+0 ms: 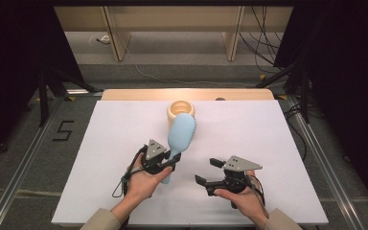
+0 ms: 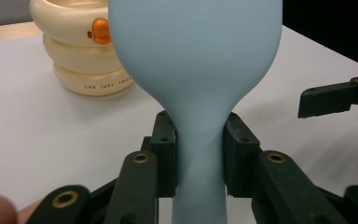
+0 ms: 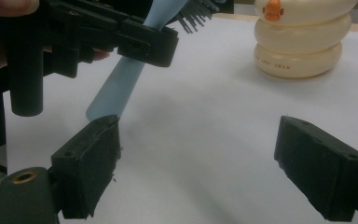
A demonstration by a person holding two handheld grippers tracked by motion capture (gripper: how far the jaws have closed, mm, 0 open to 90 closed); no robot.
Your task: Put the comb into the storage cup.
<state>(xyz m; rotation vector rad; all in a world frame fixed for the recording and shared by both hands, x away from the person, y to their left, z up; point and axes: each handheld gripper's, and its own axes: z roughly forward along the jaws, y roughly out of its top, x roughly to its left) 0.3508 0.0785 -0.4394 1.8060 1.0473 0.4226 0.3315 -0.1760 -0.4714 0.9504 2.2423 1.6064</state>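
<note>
Meanwhile, the left claw [image 1: 168, 160] clamps the tilted blue hairbrush [image 1: 181, 134] by its handle; the right claw [image 1: 208, 171] hovers wide.

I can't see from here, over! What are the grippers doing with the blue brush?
Left gripper shut on the blue hairbrush handle, brush lifted. Right gripper open, holding nothing, beside it. Cream ringed cup just behind the brush head. Over.

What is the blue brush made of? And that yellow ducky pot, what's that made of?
The blue brush looks like smooth matte plastic: even colour, soft sheen, no grain. Its bristles look like thin dark plastic pins. The ducky pot seems glossy plastic or glazed ceramic; its stacked rings shine, so I can't be sure which.
</note>
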